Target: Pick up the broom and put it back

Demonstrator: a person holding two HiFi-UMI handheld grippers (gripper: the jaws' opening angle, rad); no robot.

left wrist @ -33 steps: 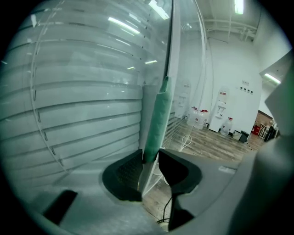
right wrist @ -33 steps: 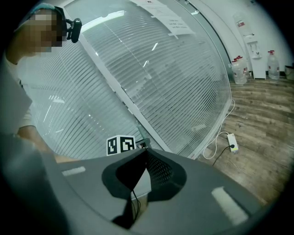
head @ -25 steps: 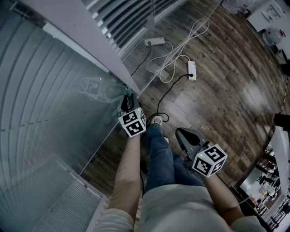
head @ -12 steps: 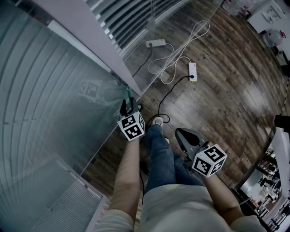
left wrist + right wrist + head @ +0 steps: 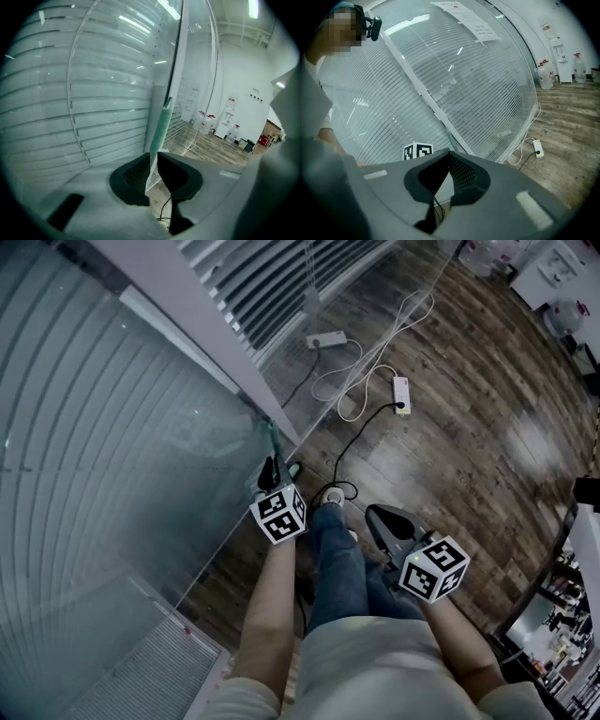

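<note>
1. Green broom handle [image 5: 163,123] stands nearly upright against the frame of the glass wall [image 5: 112,446], and we have it dead ahead of the left gripper [image 5: 154,158].
2. We watch those left jaws closing to a narrow slit. The handle rises just beyond their tips, not pinched.
3. Over to the right gripper [image 5: 450,155], low beside our leg [image 5: 337,559]: tips together, nothing between them.
4. We spot a white power strip [image 5: 402,390] lying well apart on the wooden floor [image 5: 469,446].
</note>
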